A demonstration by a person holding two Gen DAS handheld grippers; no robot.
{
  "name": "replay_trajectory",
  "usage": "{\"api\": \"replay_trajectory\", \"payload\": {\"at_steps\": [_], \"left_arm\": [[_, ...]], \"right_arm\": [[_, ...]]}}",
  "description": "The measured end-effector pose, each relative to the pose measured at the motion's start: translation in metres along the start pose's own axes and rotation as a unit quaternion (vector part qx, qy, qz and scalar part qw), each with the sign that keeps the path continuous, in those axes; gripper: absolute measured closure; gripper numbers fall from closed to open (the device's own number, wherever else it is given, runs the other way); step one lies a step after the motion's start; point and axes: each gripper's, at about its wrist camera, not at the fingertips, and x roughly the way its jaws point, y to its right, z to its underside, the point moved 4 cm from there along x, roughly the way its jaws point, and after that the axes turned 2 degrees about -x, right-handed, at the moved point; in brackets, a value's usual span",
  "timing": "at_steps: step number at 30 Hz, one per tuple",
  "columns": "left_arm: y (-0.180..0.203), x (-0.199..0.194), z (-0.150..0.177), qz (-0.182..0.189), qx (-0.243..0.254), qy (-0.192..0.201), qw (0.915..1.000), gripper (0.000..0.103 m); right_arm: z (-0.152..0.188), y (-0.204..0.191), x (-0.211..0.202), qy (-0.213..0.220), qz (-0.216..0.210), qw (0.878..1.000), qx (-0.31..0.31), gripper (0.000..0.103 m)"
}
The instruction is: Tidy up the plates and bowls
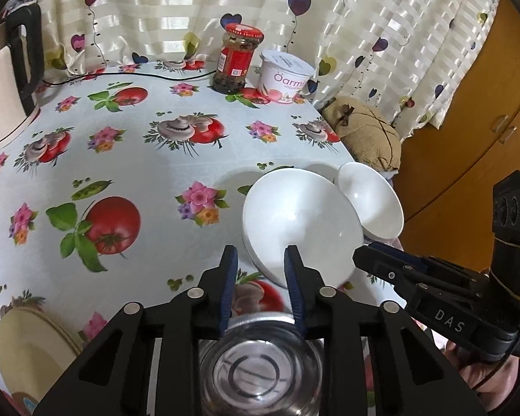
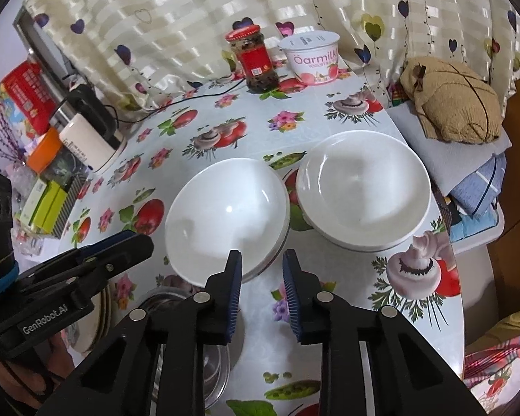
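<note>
Reaching toward the two white bowls, I hold both grippers narrow and empty: my left gripper (image 1: 260, 254) before the nearer bowl (image 1: 300, 225), my right gripper (image 2: 262, 260) at that bowl's near rim. The farther bowl (image 2: 364, 187) stands just right of it. Both look empty. Next, I judge, comes gripping one rim to nest them. A glass bowl (image 1: 256, 364) sits nearest, cream plates (image 1: 31, 346) near left.

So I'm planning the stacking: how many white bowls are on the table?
2. One white bowl sits just ahead of the grippers, near the table's middle; the other white bowl is to its right, by the table edge. More could be hidden below the grippers.
</note>
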Motion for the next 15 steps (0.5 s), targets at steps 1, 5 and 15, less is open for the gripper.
{"api": "replay_trajectory", "payload": {"at_steps": [1,5,15], "left_arm": [[0.0,0.002,-0.001,0.0,-0.001,0.0,1.0,0.076],[-0.001,0.01,-0.004,0.005,-0.006,-0.004,1.0,0.077],[-0.007,0.028,-0.007,0.005,-0.018,-0.018,0.9997,0.087]], "right_arm": [[-0.001,0.001,0.002,-0.001,0.0,1.0,0.002,0.081],[-0.003,0.005,0.008,-0.004,0.0,1.0,0.007,0.083],[-0.008,0.008,0.02,-0.008,-0.001,1.0,0.012,0.084]]}}
